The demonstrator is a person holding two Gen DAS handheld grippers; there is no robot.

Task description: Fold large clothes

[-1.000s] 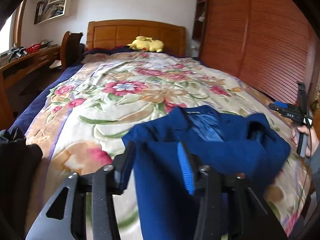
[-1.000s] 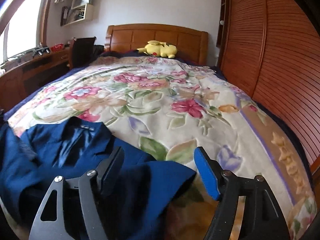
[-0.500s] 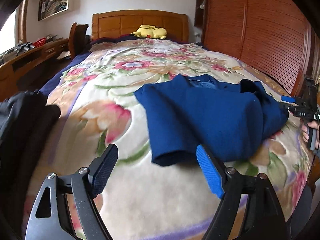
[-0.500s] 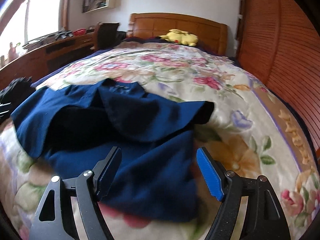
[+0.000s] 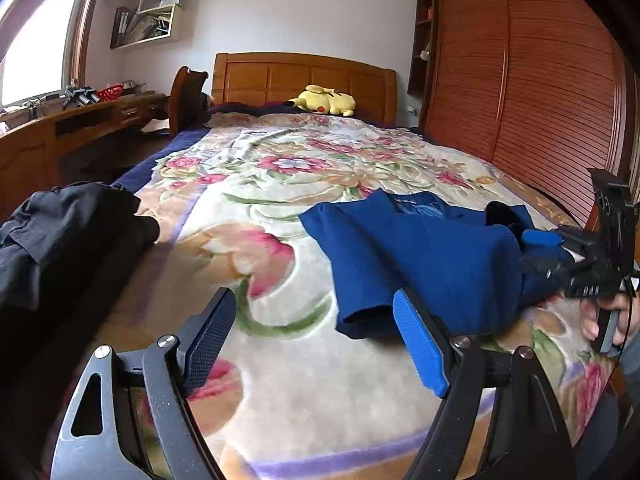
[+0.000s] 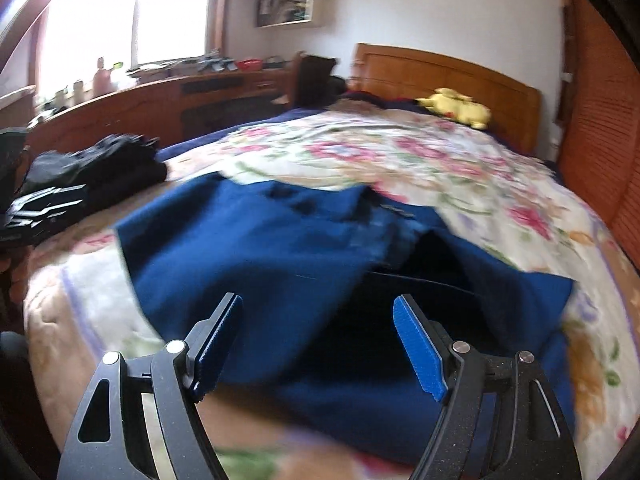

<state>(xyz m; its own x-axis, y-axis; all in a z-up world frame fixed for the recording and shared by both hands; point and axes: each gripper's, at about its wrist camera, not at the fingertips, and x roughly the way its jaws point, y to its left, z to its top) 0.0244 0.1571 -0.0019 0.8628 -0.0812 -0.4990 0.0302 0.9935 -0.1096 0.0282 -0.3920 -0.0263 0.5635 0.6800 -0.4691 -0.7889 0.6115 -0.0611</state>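
Two grippers, both spread wide and holding nothing. Left gripper [image 5: 314, 340] hangs over bare floral blanket [image 5: 280, 176] near the foot of the bed, jaws having just been opening, nothing between them; the blue pad at 4 o'clock overlaps the hem of the blue jacket [image 5: 420, 256] in view, but contact cannot be told. Jacket lies crumpled on the blanket at 3 o'clock of the left wrist view, collar toward the wooden headboard [image 5: 304, 80], one flap folded over the body. Right gripper [image 5: 540, 250] shows at the 3 o'clock edge of that view, just beside the jacket's far side, held by a hand [image 5: 600, 316]. In the right wrist view the right gripper [image 6: 318, 344] hovers over the jacket [image 6: 256, 256], fabric filling the gap between the jaws from behind, pads not pressing on it; view is blurred. Dark lining shows at 4 o'clock of centre there. Black clothes pile [image 5: 60, 240] sits at 9 o'clock on the bed edge, well apart from the jacket. Yellow plush toy [image 5: 324, 100] rests by the headboard at 12 o'clock. Wooden slatted wardrobe [image 5: 540, 80] runs along 2 o'clock.
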